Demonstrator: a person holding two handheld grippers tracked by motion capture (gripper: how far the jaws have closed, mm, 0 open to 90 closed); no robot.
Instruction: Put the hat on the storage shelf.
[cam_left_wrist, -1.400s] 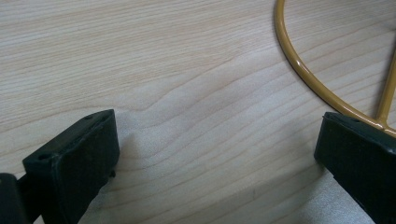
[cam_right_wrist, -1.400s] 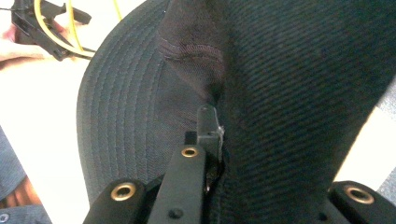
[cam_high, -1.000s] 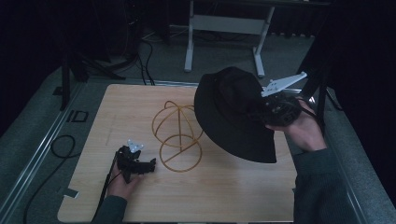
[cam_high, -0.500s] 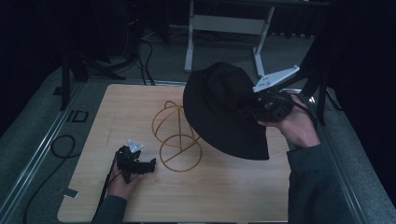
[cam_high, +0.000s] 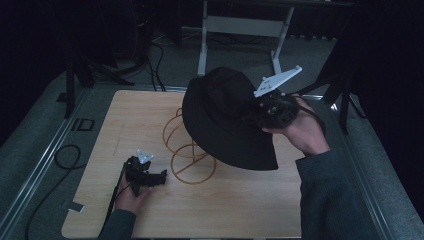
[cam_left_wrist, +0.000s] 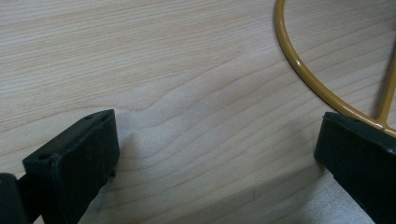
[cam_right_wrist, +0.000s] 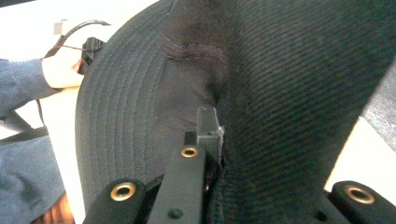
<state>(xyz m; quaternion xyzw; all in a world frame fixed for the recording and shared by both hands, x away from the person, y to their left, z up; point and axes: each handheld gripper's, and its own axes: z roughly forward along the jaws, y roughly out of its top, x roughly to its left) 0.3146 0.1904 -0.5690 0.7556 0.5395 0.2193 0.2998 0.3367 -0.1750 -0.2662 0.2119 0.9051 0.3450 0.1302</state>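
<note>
Nearest you, your left gripper (cam_high: 159, 177) rests low on the pale wooden surface (cam_high: 240, 210), its fingers (cam_left_wrist: 74, 161) spread apart with nothing between them, just beside the base ring of the mustard-yellow wire hat stand (cam_high: 192, 162). Farther off to the right, your right gripper (cam_high: 260, 112) is raised above the surface, its fingers clenched on the black fabric wide-brimmed hat (cam_high: 225, 117). The hat hangs tilted over the stand, covering its upper loops.

Left claw (cam_high: 159, 178) rests low, jaws wide; right claw (cam_high: 257, 112) raised (jaws clamped).
</note>
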